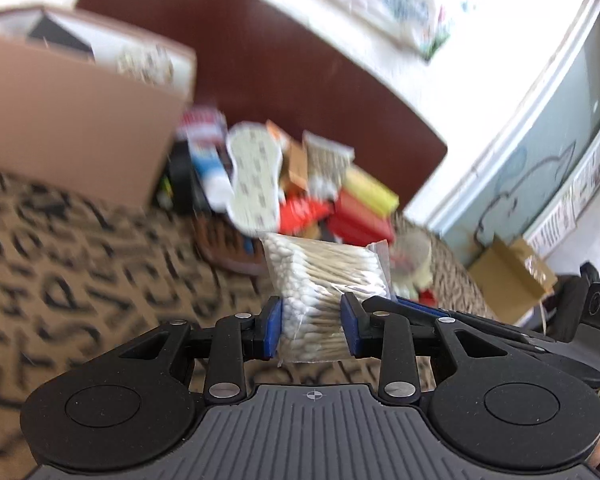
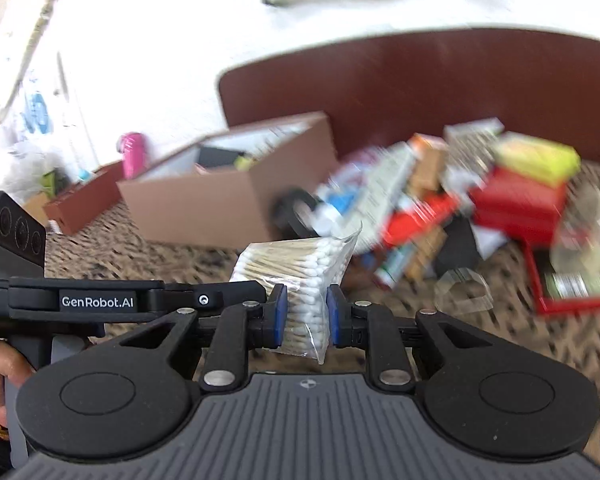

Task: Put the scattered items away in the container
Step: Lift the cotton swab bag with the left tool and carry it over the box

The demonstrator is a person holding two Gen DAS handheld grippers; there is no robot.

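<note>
Both grippers' jaws narrowly parted, pinching one cotton swab bag (image 1: 325, 280)

"GenRobot.AI" in white on the left gripper (image 2: 274, 307) body (other print too blurred to read)

Clear bag of cotton swabs (image 1: 324, 280) – lifted off the patterned cloth. Open cardboard box (image 1: 72, 120) nearby – blurred clutter pile (image 1: 300, 184) beside it.

Home: headboard (image 2: 440, 92), patterned bedspread (image 1: 60, 280)
</note>
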